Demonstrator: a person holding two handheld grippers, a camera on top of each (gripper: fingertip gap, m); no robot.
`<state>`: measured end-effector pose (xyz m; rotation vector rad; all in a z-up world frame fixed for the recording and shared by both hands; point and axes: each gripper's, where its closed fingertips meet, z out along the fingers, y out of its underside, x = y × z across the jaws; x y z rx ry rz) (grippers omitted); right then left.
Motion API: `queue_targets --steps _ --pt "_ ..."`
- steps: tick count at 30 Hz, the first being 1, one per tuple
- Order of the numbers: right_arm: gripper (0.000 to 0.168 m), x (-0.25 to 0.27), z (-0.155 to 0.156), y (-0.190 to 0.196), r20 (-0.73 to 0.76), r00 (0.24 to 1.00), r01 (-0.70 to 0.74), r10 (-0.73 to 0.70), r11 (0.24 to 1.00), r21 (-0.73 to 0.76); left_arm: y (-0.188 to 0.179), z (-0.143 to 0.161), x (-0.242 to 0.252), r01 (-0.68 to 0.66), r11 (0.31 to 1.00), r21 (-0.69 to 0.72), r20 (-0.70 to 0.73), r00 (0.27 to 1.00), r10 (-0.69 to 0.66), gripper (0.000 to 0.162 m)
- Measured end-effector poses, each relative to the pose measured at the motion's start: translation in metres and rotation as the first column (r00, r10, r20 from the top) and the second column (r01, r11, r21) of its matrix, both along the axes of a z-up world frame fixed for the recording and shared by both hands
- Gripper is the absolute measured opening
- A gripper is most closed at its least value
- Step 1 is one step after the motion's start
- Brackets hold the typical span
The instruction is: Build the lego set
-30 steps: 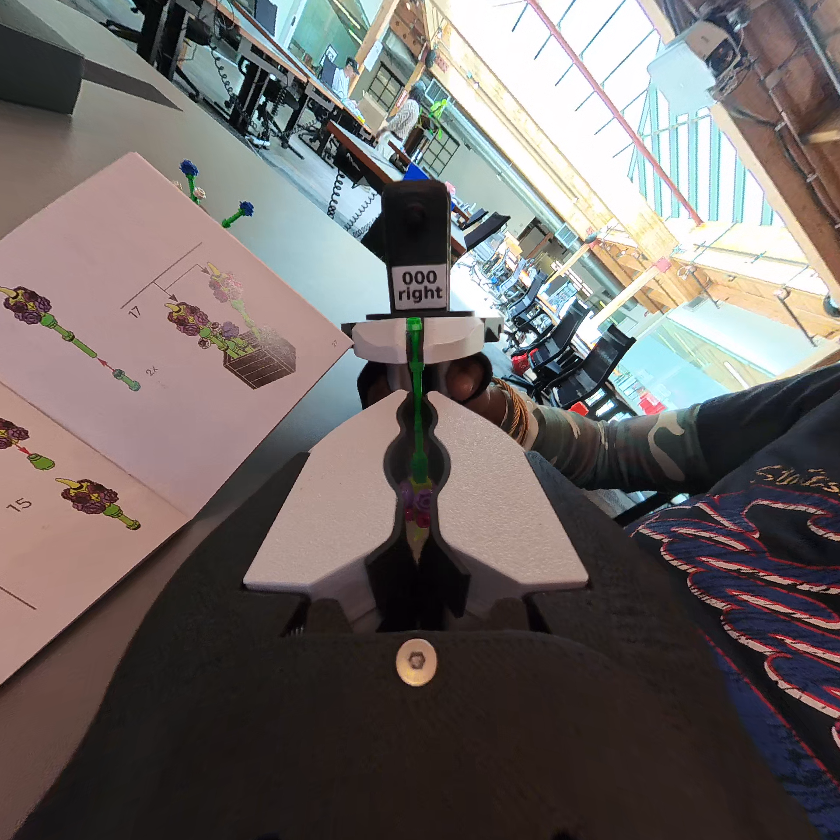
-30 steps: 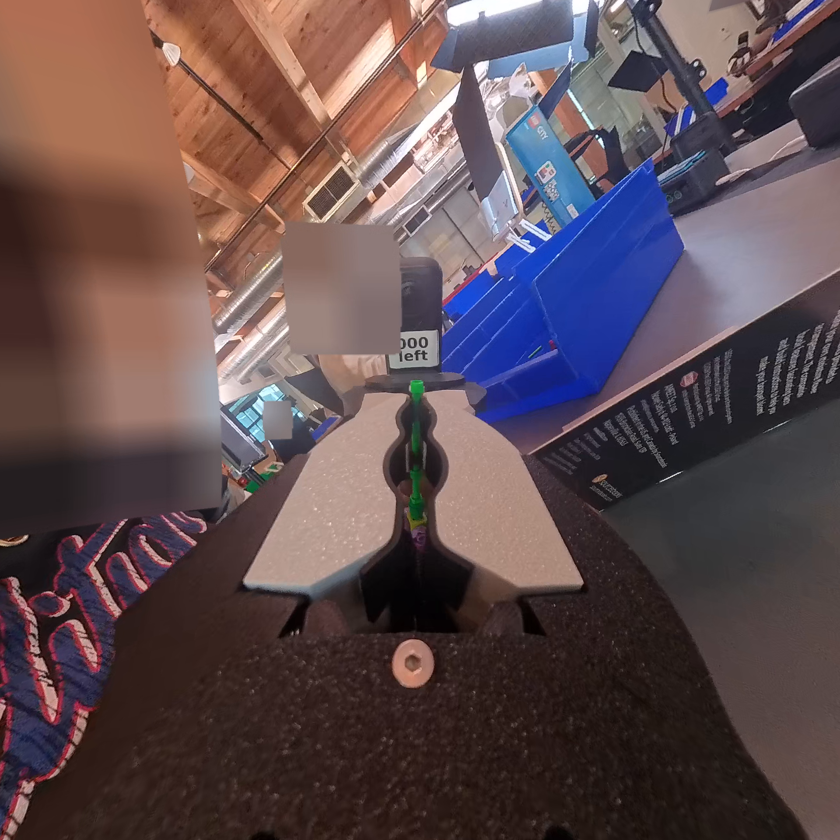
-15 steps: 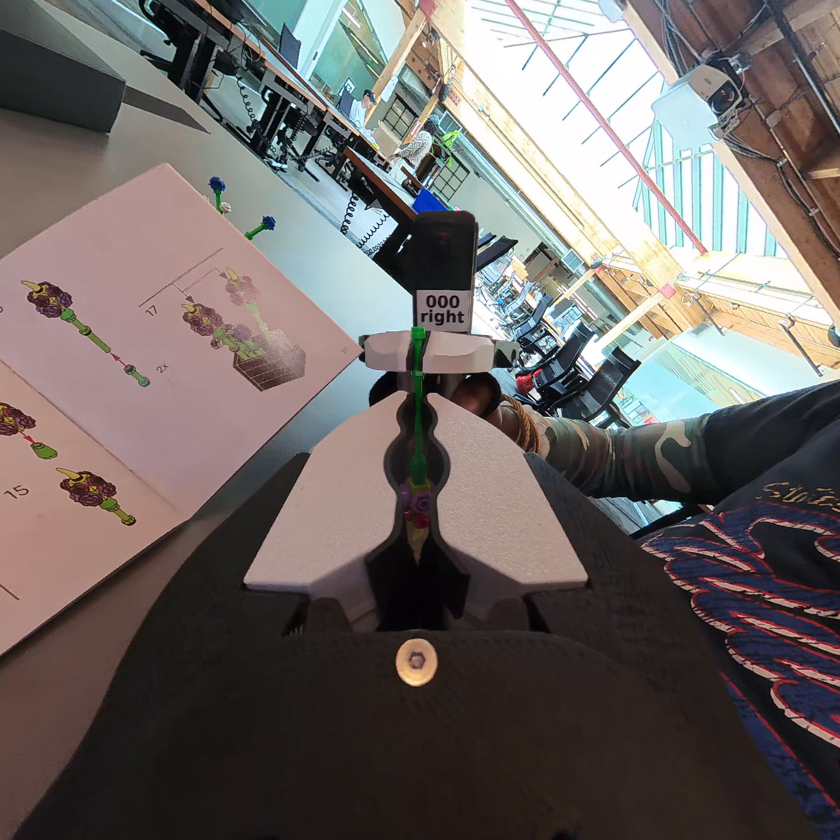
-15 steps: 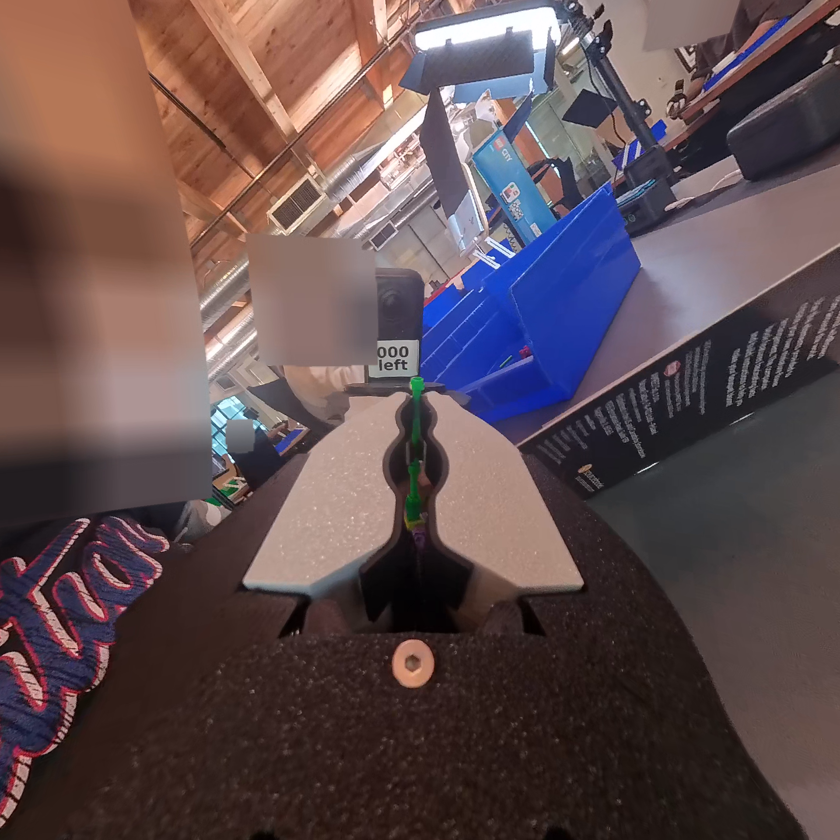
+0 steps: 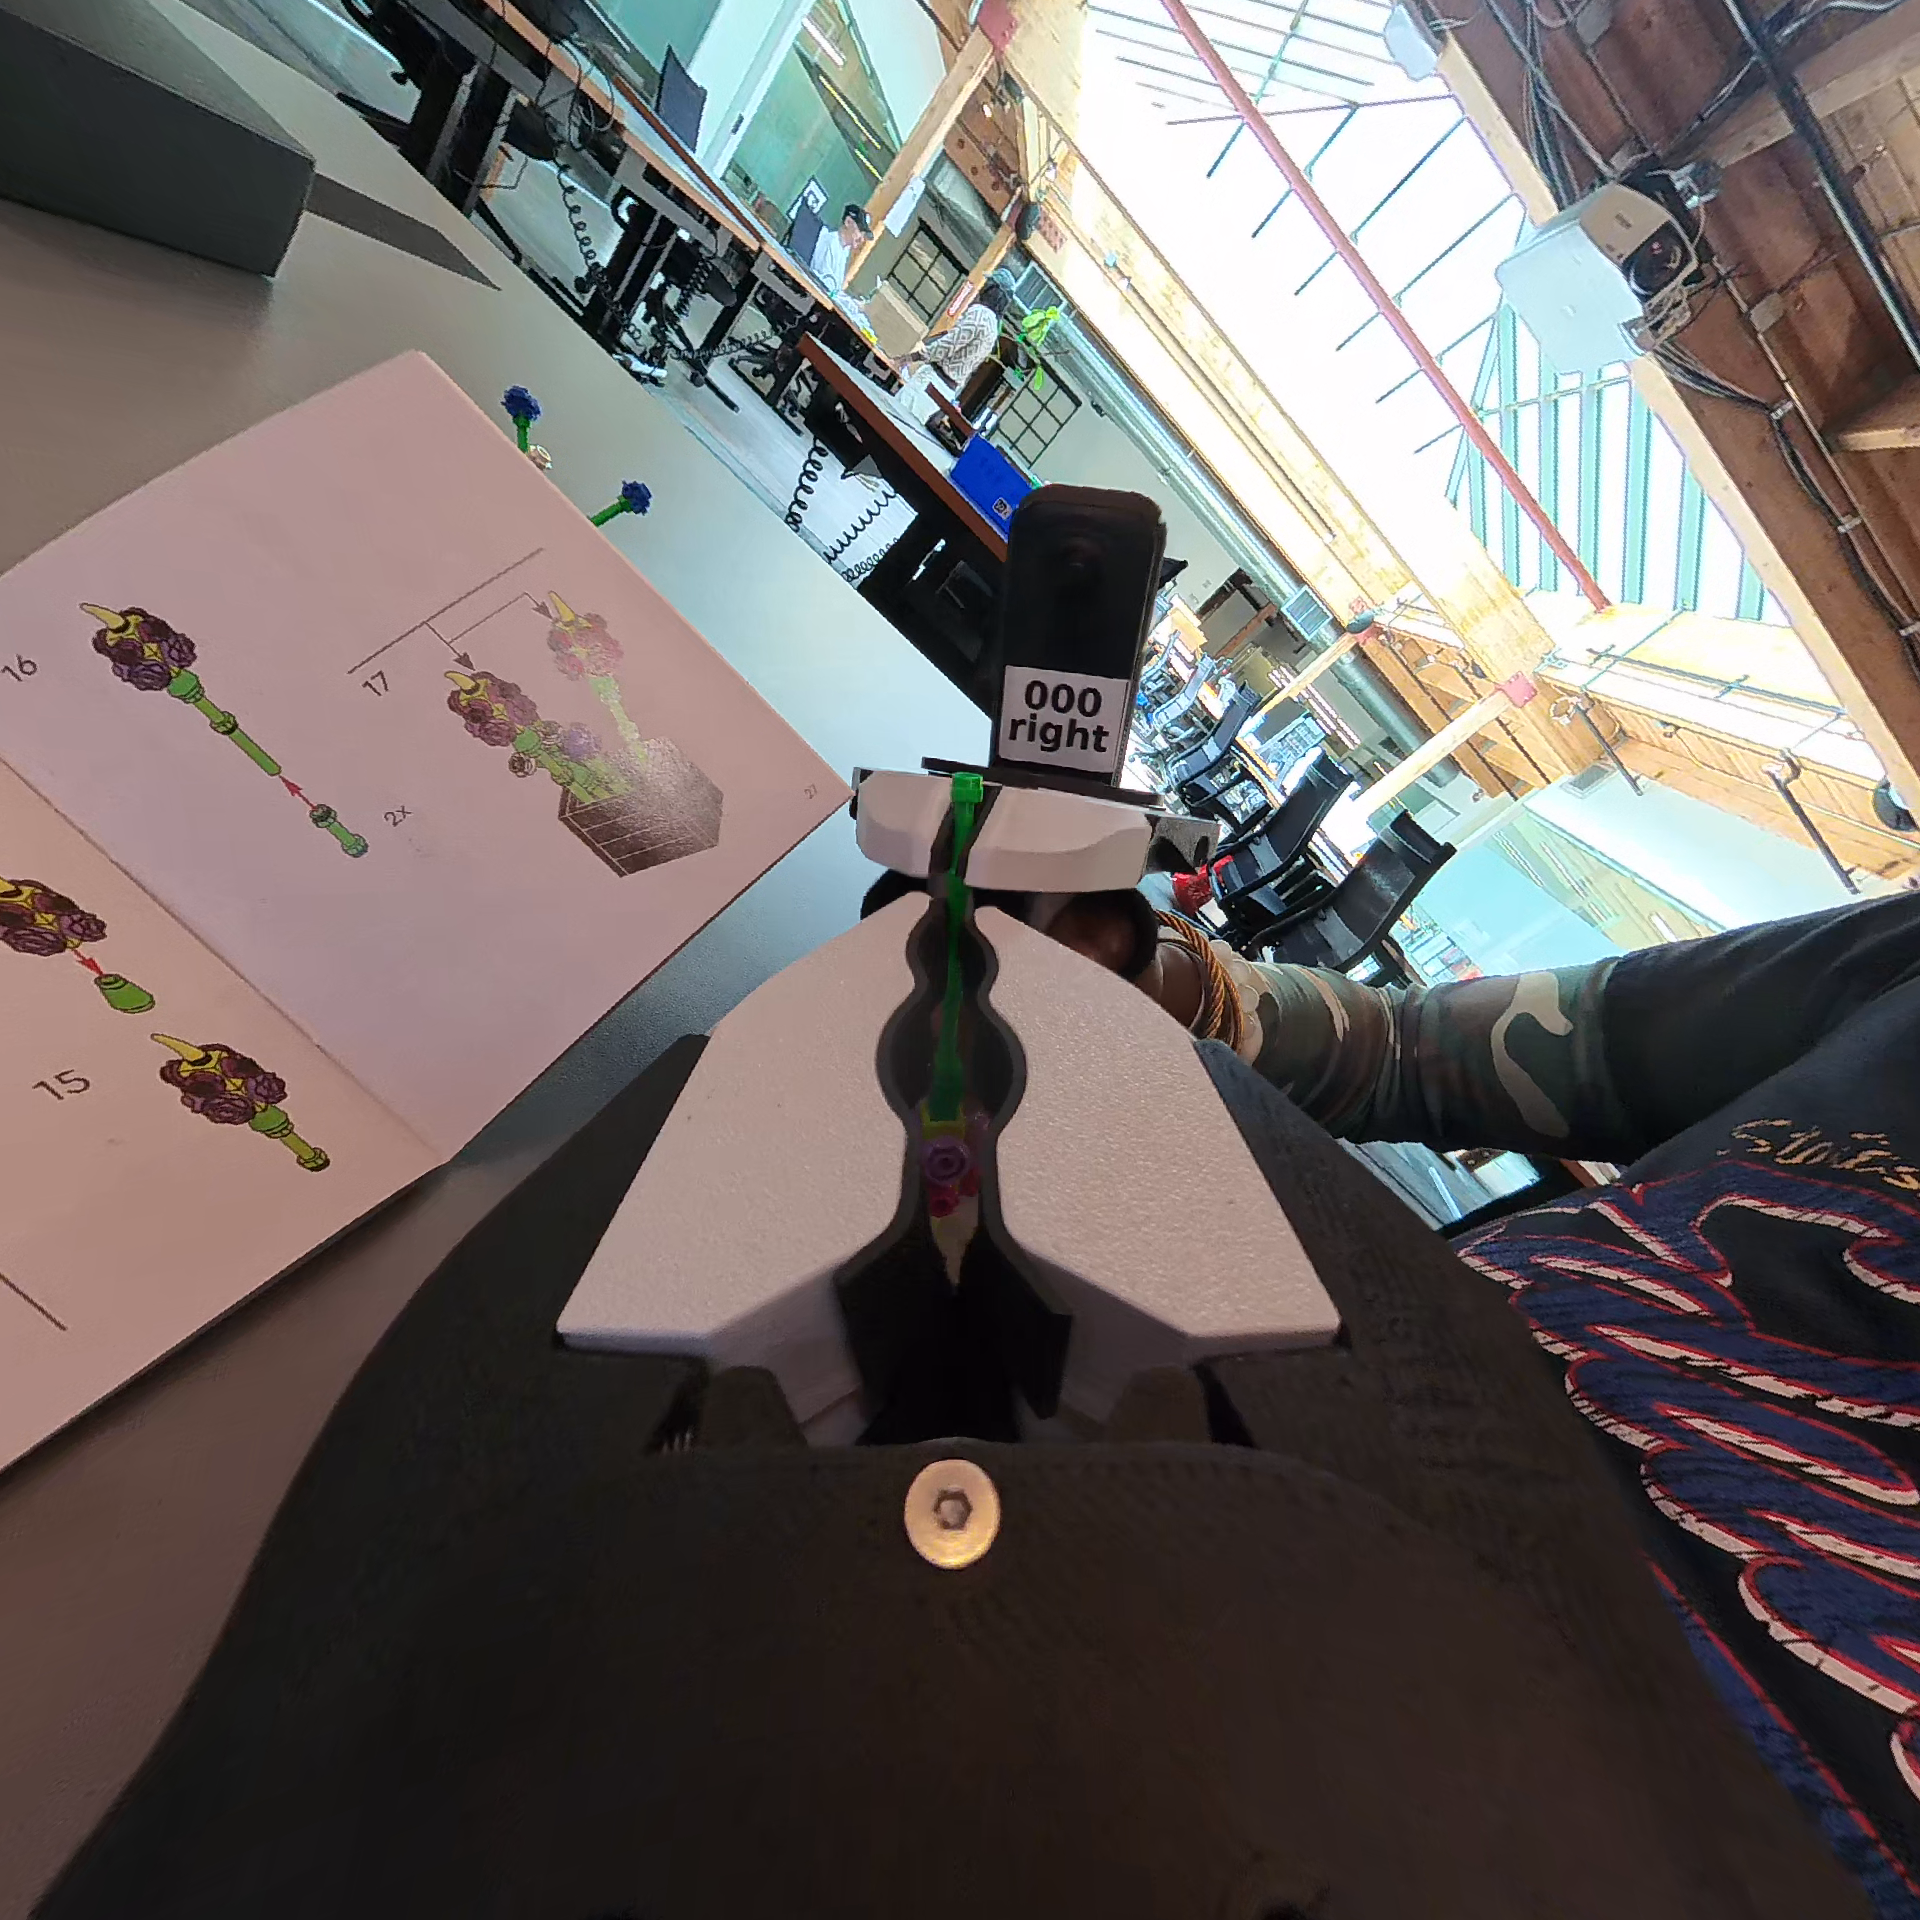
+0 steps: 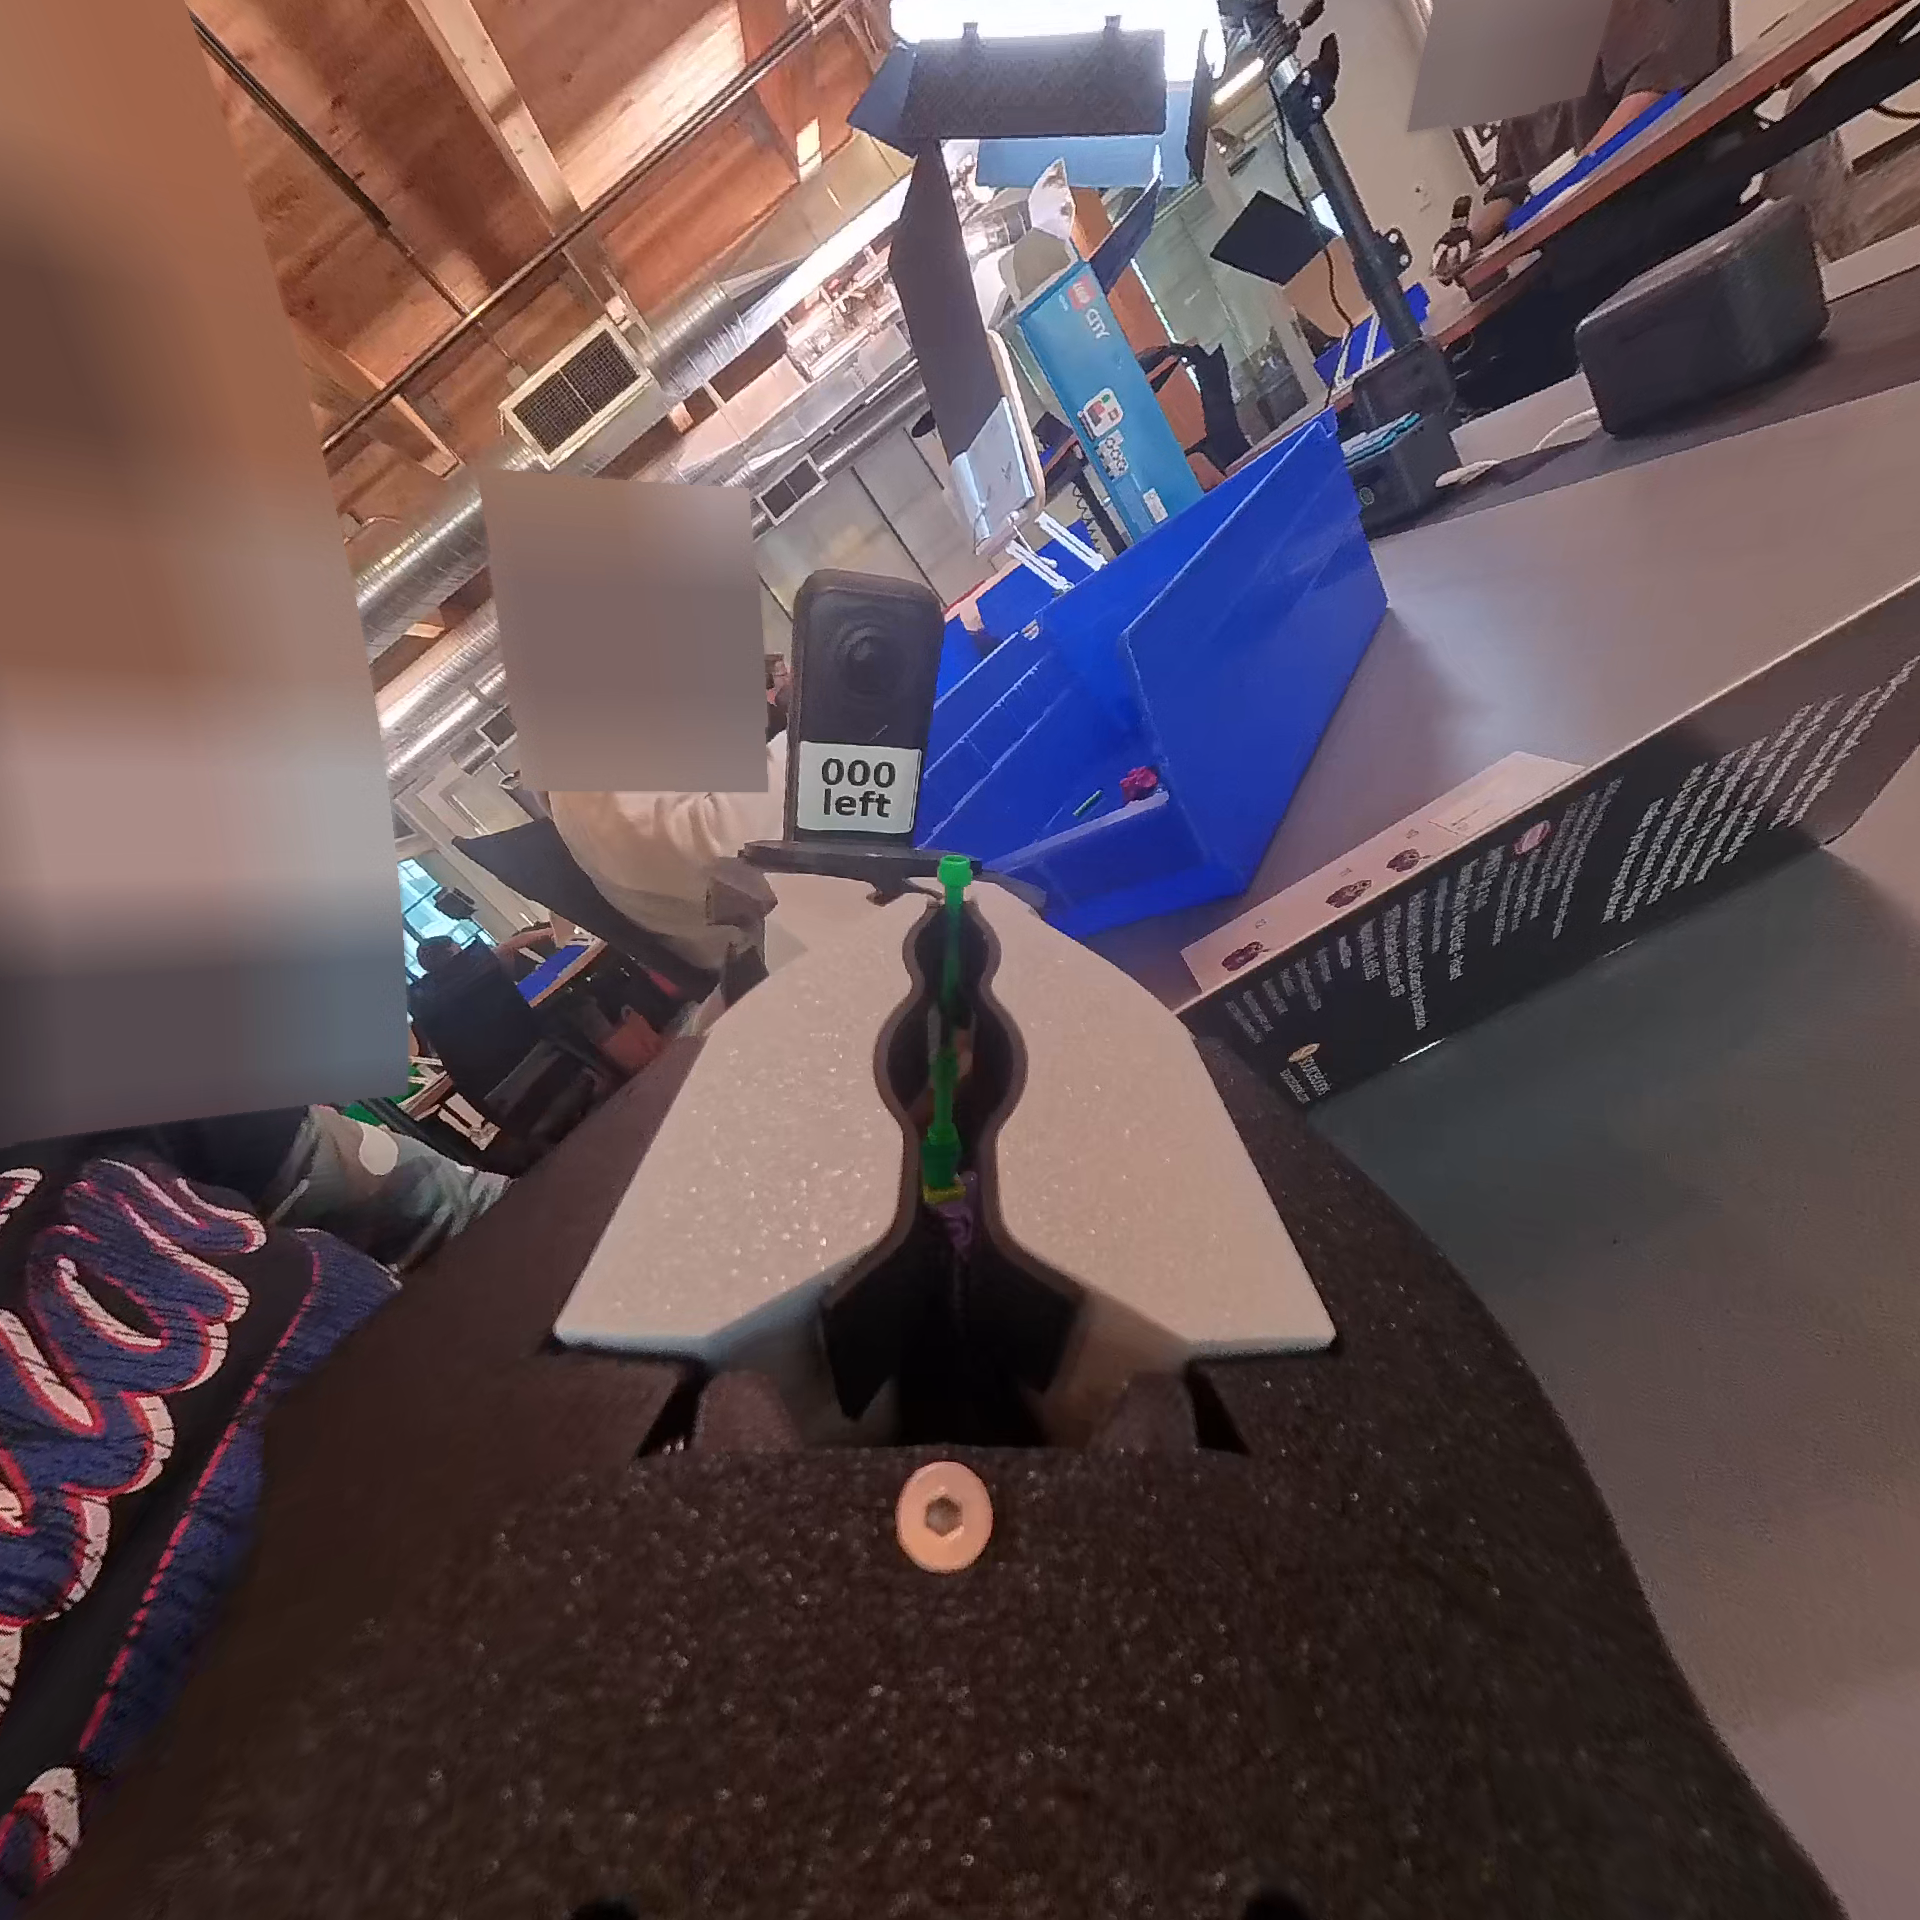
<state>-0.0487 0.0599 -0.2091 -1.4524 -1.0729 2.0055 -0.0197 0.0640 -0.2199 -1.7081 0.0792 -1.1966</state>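
1. Between both grippers, nose to nose above the table [image 5: 260, 343], I hold one green stem [image 5: 951, 997]. The left gripper [image 5: 951, 925] is clamped on it near its purple flower head [image 5: 948, 1169], which sits deep between the fingers.
2. Right gripper [image 6: 951, 914] is clamped on a stem too, a purple bit at its base. Each view shows the far gripper closed on the stem's other end, so I judge it one shared piece, being joined or pulled straight.
3. Progress: booklet [image 5: 343, 831] lies open at late flower steps, stem extension and planting into a brown crate. My guess is that I am on the stem-extension step.
4. Done so far: two blue flowers [image 5: 623, 501] on green stems lie on the table past the booklet, well apart from me.
5. Left: finish this stem, then plant it. No crate build shows in either view, so I can't tell its state.
6. Containers: blue bins [image 6: 1226, 665] on the table hold a few loose bits, one red, one green; most compartments are hidden.
7. Black box [image 6: 1558, 894] lies on its side near the bins; contents not visible.
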Motion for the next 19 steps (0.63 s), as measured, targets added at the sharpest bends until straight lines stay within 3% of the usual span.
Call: queue_targets --steps 1,8,10,11,19 --pt "0.005 0.000 0.000 -0.001 0.003 1.000 -0.001 0.001 1.000 0.008 0.000 0.000 0.000 -0.001 1.000 0.000 0.002 1.000 0.001 0.000" --pt "0.004 0.002 0.007 0.002 -0.043 0.998 -0.041 0.039 0.998 -0.041 -0.001 0.005 0.002 0.018 1.000 0.020 0.010 1.000 -0.018 0.001" --pt "0.032 0.003 0.013 0.005 -0.062 0.998 -0.038 0.034 0.997 -0.060 -0.002 0.010 0.001 0.031 0.999 0.037 0.039 0.999 -0.033 0.001" --pt "0.033 0.004 0.016 0.007 -0.075 0.997 -0.029 0.025 0.998 -0.049 -0.003 0.011 -0.001 0.029 0.999 0.042 0.050 0.998 -0.031 0.001" --pt "0.007 0.005 0.014 -0.003 -0.065 0.995 -0.068 0.072 0.996 0.063 -0.006 0.010 0.005 0.066 0.997 0.042 0.026 0.997 -0.067 0.002"
